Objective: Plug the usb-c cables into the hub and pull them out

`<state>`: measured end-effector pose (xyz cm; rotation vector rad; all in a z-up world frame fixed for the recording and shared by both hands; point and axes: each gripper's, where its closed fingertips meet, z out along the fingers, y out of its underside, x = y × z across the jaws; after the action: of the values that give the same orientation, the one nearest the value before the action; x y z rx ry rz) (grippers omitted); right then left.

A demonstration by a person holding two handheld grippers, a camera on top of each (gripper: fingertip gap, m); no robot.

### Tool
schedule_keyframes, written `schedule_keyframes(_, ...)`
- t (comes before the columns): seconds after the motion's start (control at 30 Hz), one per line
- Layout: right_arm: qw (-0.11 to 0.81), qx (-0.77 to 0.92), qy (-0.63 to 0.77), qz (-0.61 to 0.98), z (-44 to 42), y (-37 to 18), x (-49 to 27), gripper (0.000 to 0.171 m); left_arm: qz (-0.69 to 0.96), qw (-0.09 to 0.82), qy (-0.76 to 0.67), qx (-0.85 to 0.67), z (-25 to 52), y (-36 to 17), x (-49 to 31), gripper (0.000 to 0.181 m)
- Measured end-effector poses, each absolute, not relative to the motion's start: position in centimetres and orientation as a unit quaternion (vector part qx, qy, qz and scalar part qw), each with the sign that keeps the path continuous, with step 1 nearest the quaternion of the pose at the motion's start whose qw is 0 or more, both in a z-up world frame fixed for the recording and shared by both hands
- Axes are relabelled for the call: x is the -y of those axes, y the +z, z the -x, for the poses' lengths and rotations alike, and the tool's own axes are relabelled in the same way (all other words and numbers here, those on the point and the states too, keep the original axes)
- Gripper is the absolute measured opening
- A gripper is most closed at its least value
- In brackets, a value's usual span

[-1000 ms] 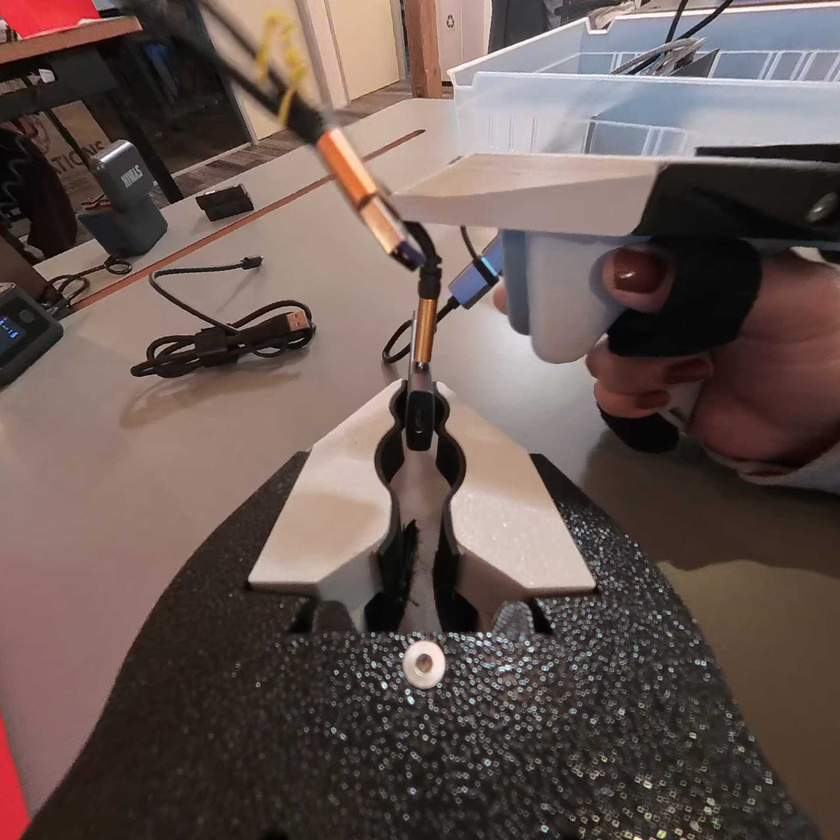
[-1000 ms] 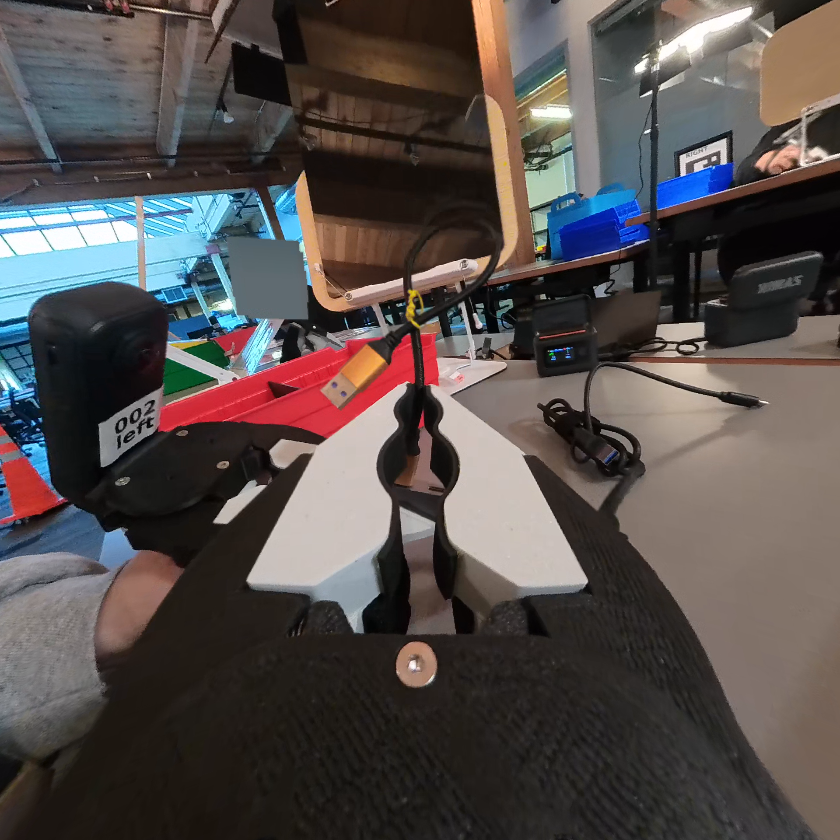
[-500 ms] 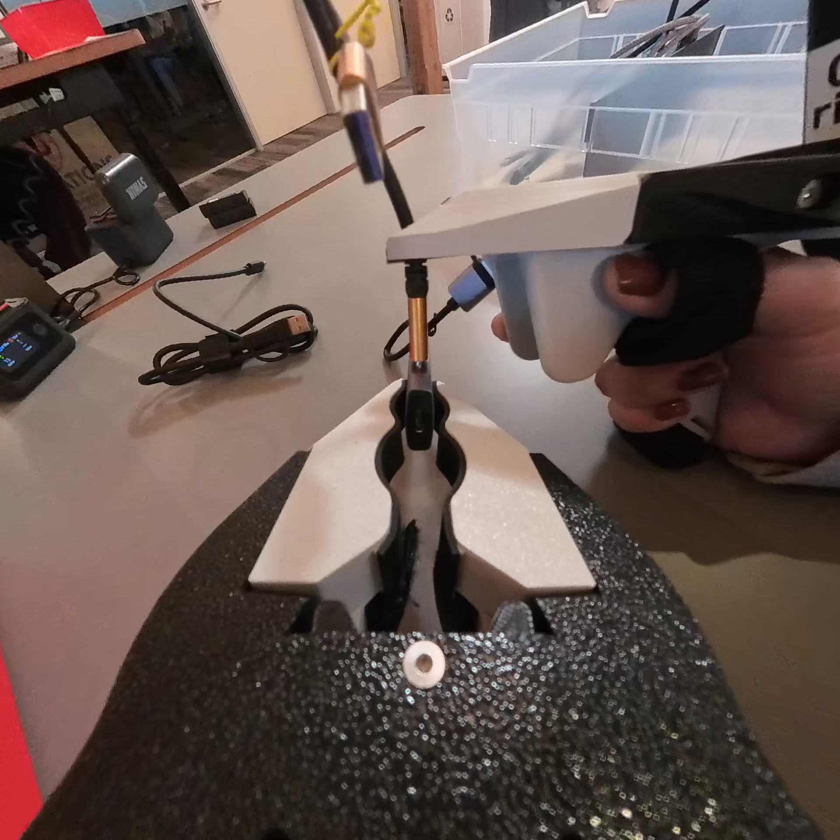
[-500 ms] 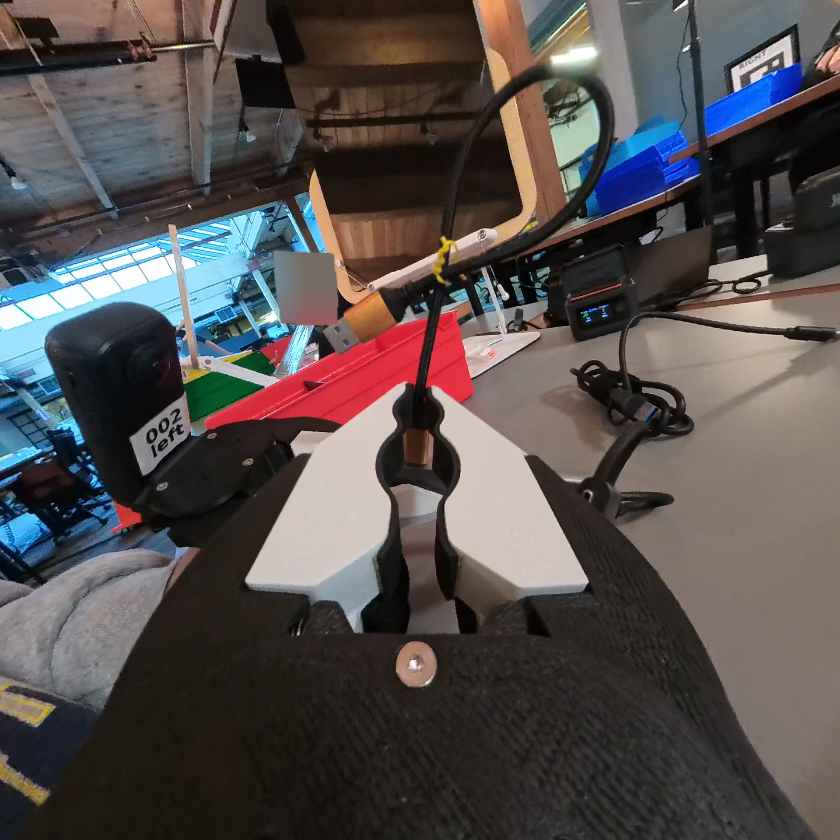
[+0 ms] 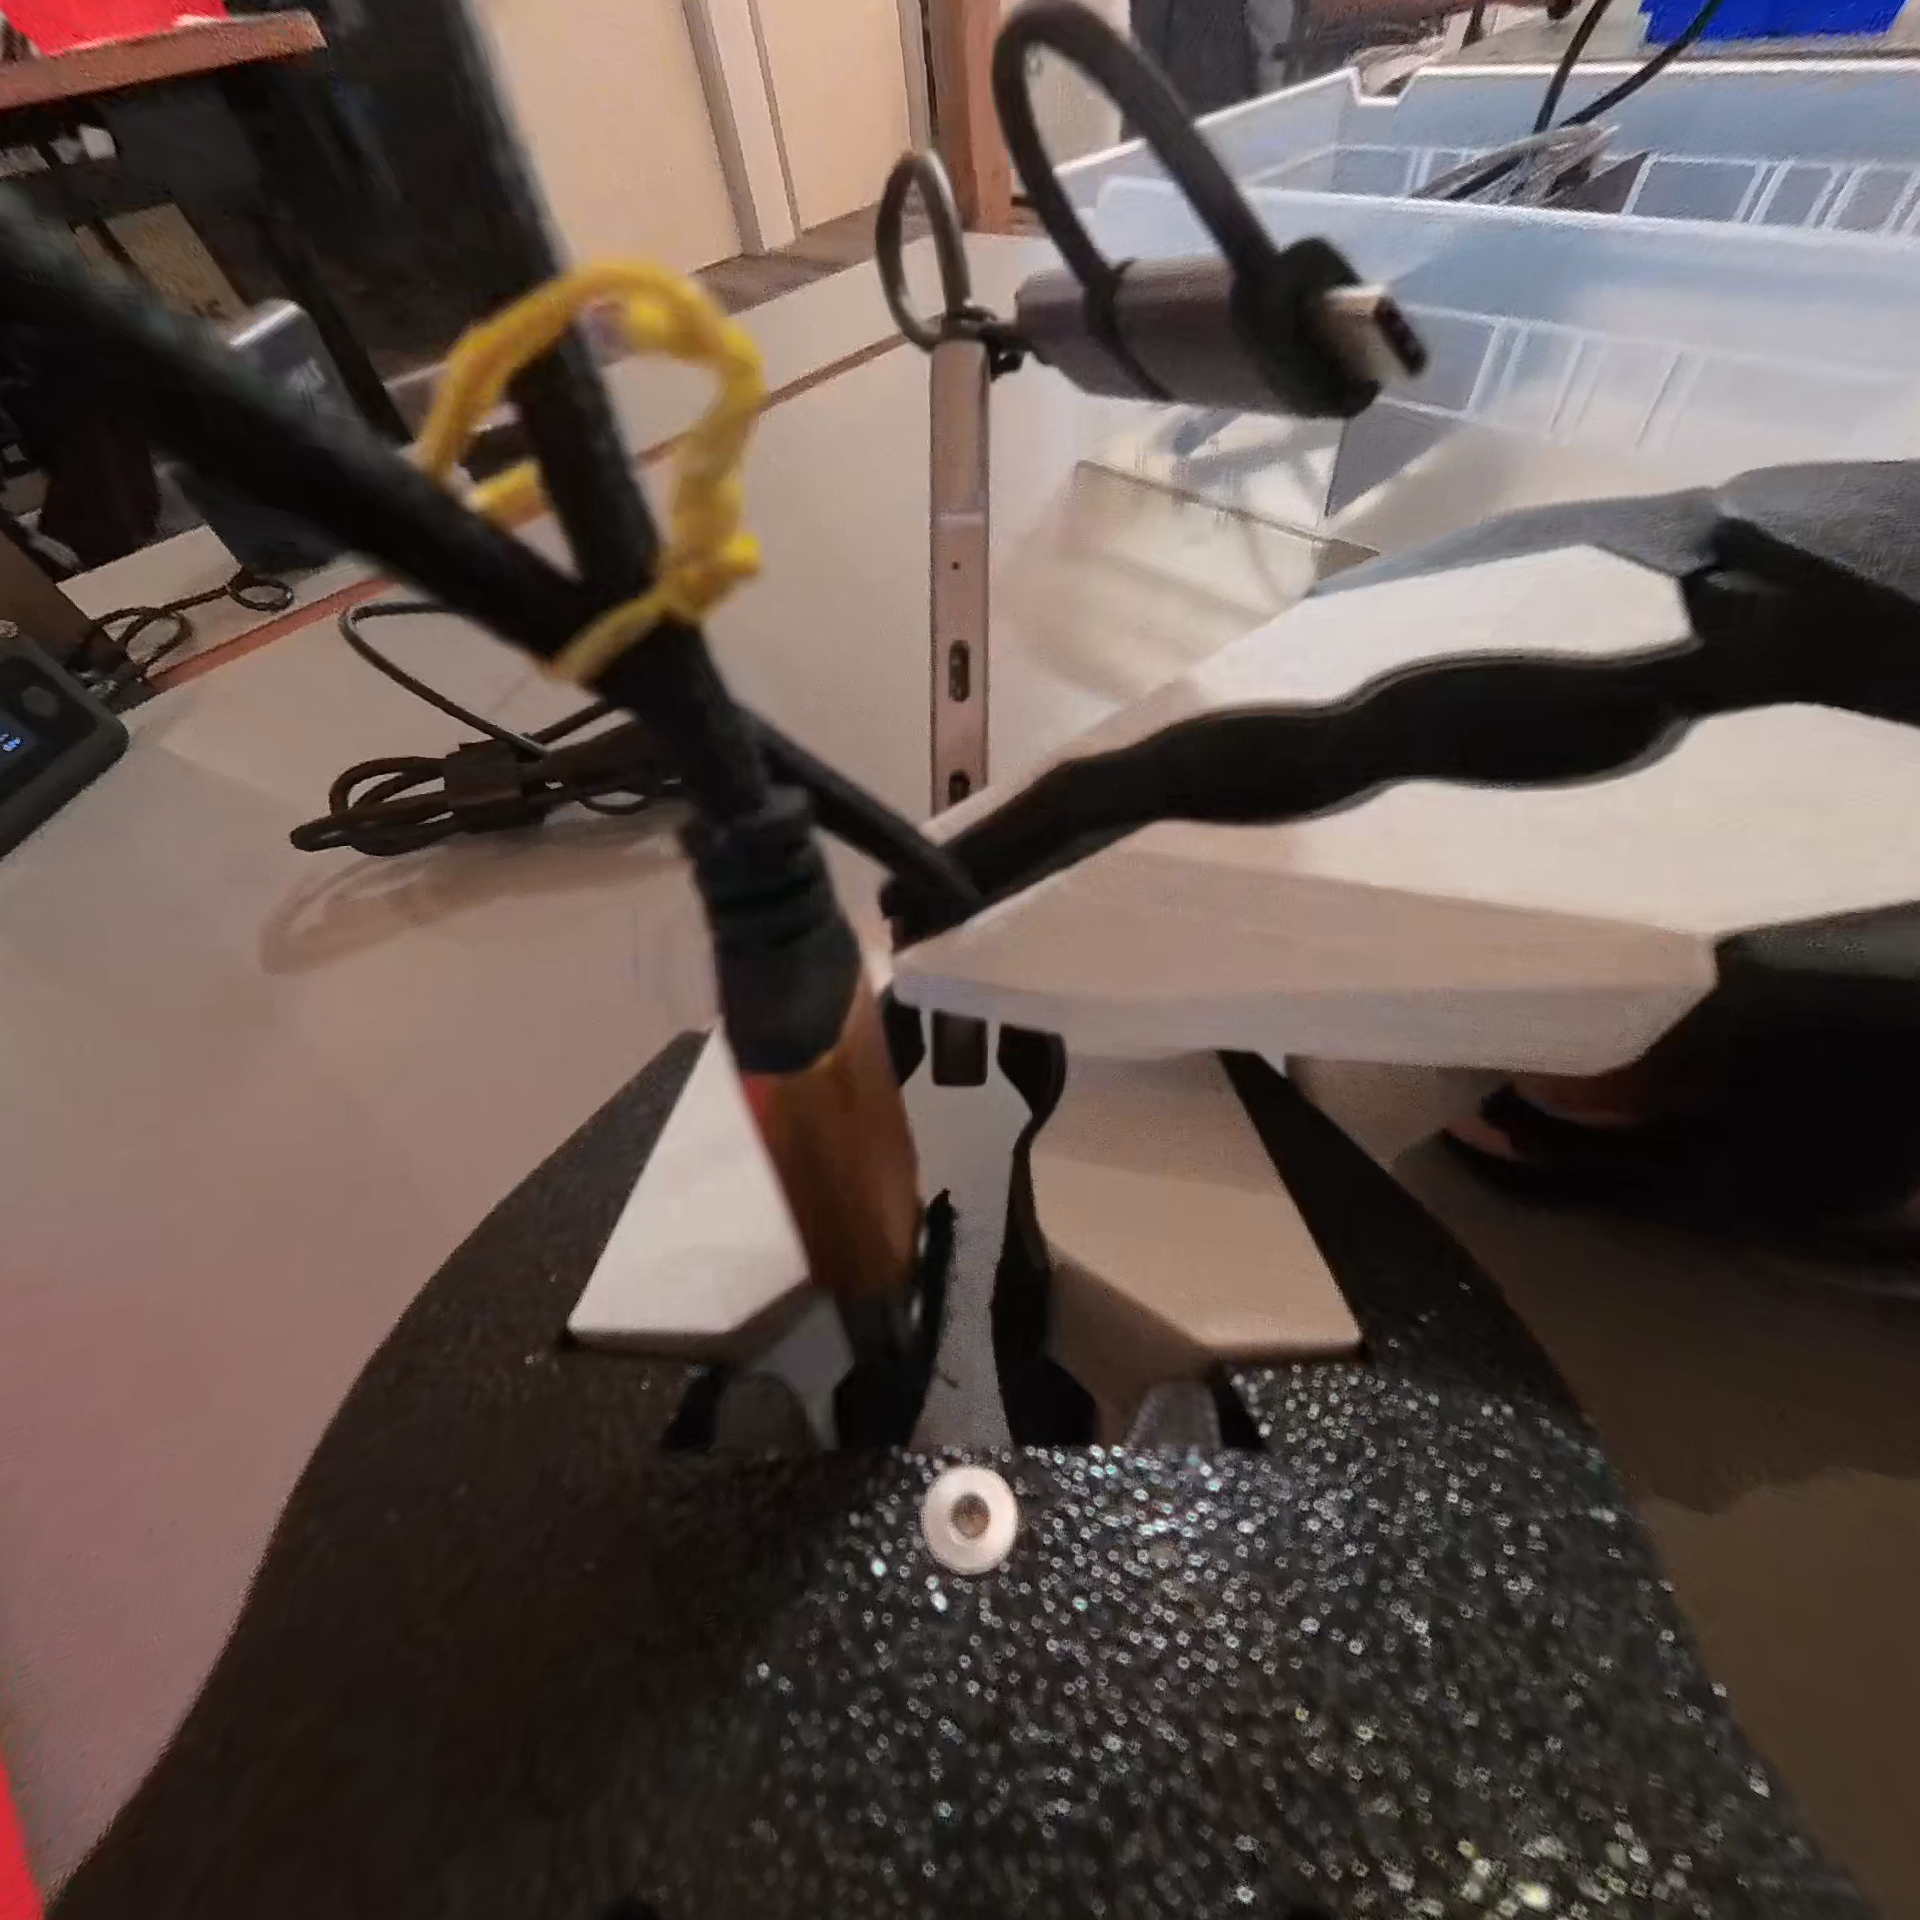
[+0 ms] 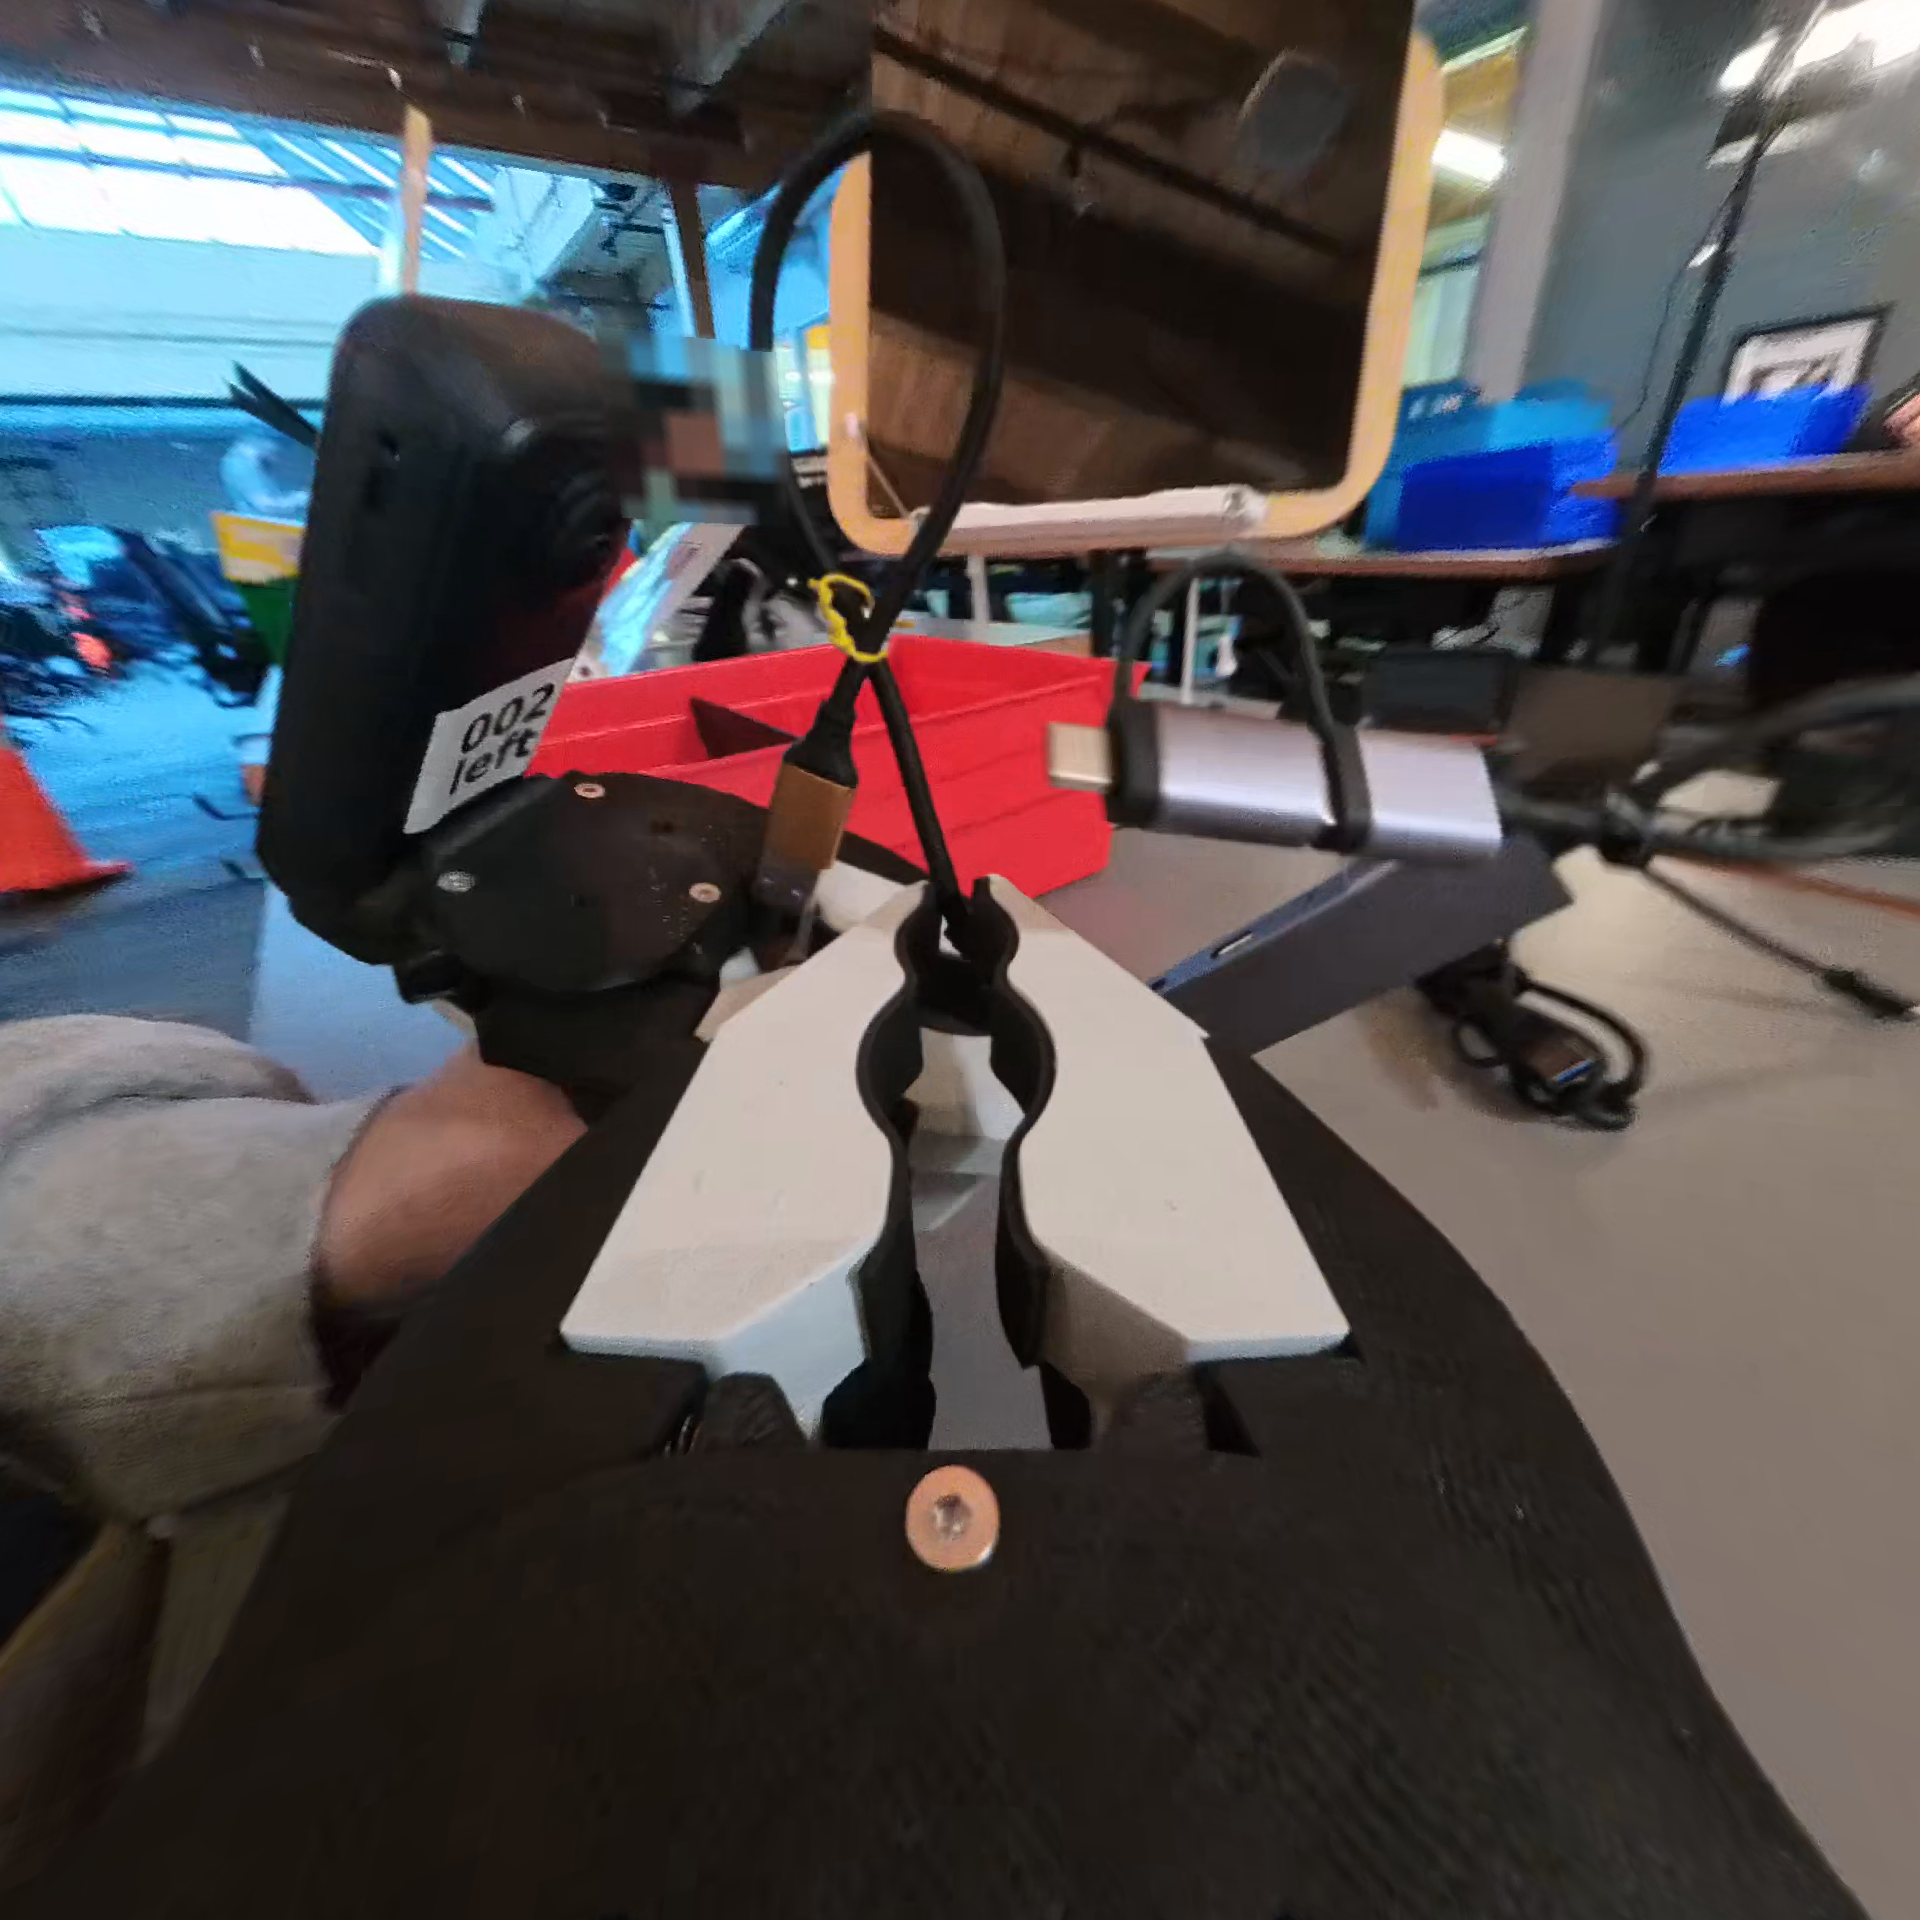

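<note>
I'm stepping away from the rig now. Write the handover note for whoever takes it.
Left gripper: shut on the lower end of the grey hub, which stands upright.
Right gripper: shut on the black cable near one end; that plug is hidden between its fingers.
The cable's gold connector hangs loose by the left gripper; a yellow tie binds its loop.
Done: cannot tell whether that plug sits in a port.
Left: check it, then finish plugging and pulling. A second cable lies on the table.
</note>
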<state>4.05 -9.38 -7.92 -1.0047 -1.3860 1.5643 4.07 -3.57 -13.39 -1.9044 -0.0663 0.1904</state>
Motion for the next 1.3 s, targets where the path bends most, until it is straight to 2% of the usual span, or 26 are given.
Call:
schedule_keyframes(0.17, 0.458, 0.51, 0.598, 0.414, -4.5, -7.0, 6.4, 0.004, 0.821, 0.562, 0.102, 0.005, -4.4, -13.8, 4.1, 0.006)
schedule_keyframes(0.2, 0.459, 0.5, 0.608, 0.412, -4.8, -6.7, 6.1, 0.007, 0.82, 0.563, 0.103, 0.004, -4.3, -13.8, 4.3, 0.006)
schedule_keyframes(0.27, 0.471, 0.46, 0.651, 0.378, -6.4, -4.3, 5.4, 0.027, 0.817, 0.566, 0.106, 0.011, -3.9, -13.6, 4.7, 0.006)
schedule_keyframes(0.3, 0.496, 0.436, 0.659, 0.36, -7.5, -3.0, 4.5, 0.031, 0.813, 0.572, 0.106, 0.018, -3.6, -13.3, 5.0, 0.006)
schedule_keyframes(0.4, 0.621, 0.385, 0.59, 0.345, -10.6, 0.1, -0.8, 0.026, 0.808, 0.578, 0.112, 0.029, -2.6, -13.1, 6.2, 0.006)
schedule_keyframes(0.47, 0.65, 0.391, 0.526, 0.384, -10.3, 1.4, -4.8, 0.02, 0.809, 0.576, 0.112, 0.028, -2.3, -13.2, 6.8, 0.006)
schedule_keyframes(0.6, 0.523, 0.525, 0.462, 0.487, -2.7, 0.8, -7.5, 0.016, 0.806, 0.582, 0.102, 0.019, -2.4, -13.0, 7.0, 0.005)
schedule_keyframes(0.7, 0.508, 0.578, 0.425, 0.476, 3.2, 1.4, -8.2, 0.008, 0.804, 0.586, 0.098, 0.019, -2.5, -12.9, 7.0, 0.006)
schedule_keyframes(0.9, 0.397, 0.793, 0.209, 0.413, 14.1, -7.1, -10.5, 0.013, 0.81, 0.579, 0.096, 0.006, -2.9, -13.2, 6.9, 0.006)
schedule_keyframes(1.03, 0.301, 0.899, 0.001, 0.317, 14.9, -14.0, -13.7, 0.016, 0.814, 0.574, 0.091, 0.001, -3.2, -13.4, 6.8, 0.006)
schedule_keyframes(1.2, 0.253, 0.934, -0.069, 0.241, 15.4, -17.4, -14.7, 0.025, 0.813, 0.577, 0.077, 0.007, -3.1, -13.3, 6.8, 0.006)
schedule_keyframes(1.3, 0.245, 0.942, -0.086, 0.211, 15.9, -18.6, -14.7, 0.022, 0.814, 0.576, 0.074, 0.004, -3.3, -13.4, 6.8, 0.006)
